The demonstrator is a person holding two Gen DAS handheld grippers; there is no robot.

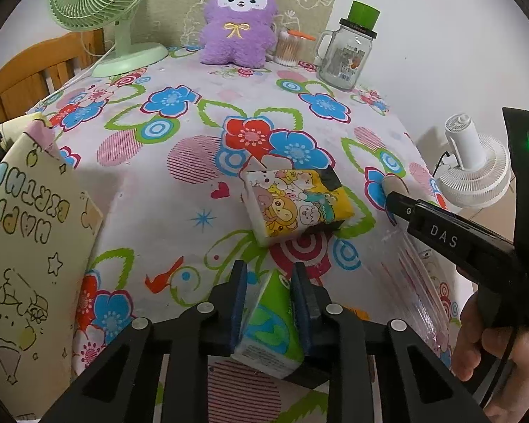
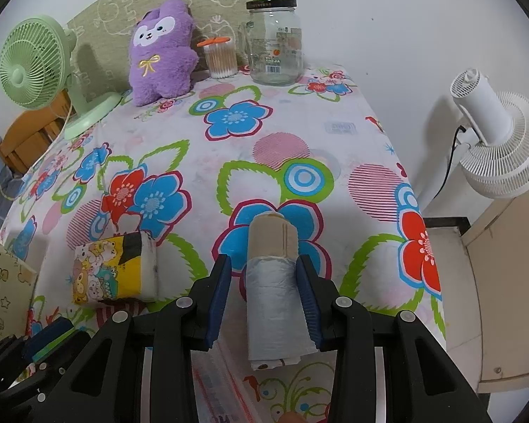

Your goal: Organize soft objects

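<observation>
My left gripper (image 1: 269,272) is shut on a green tissue pack (image 1: 269,324), its blue pads pressing both sides just above the floral tablecloth (image 1: 180,190). A yellow cartoon-print tissue pack (image 1: 296,204) (image 2: 114,269) lies on the cloth just beyond it. My right gripper (image 2: 263,261) (image 1: 396,197) is shut on a roll of grey plastic bags (image 2: 277,303) on a cardboard tube, whose bare end (image 1: 393,184) sticks out past the fingers. A purple plush toy (image 1: 238,24) (image 2: 160,49) sits upright at the table's back edge.
At the back stand a green desk fan (image 1: 98,3), a cotton-swab pot (image 1: 289,49) and a glass jar (image 1: 345,60) with a green cap. A cartoon-print paper bag (image 1: 28,246) stands at the left edge. A clear plastic bag (image 1: 416,282) lies under the right gripper. A white fan (image 2: 493,141) stands off the table's right side.
</observation>
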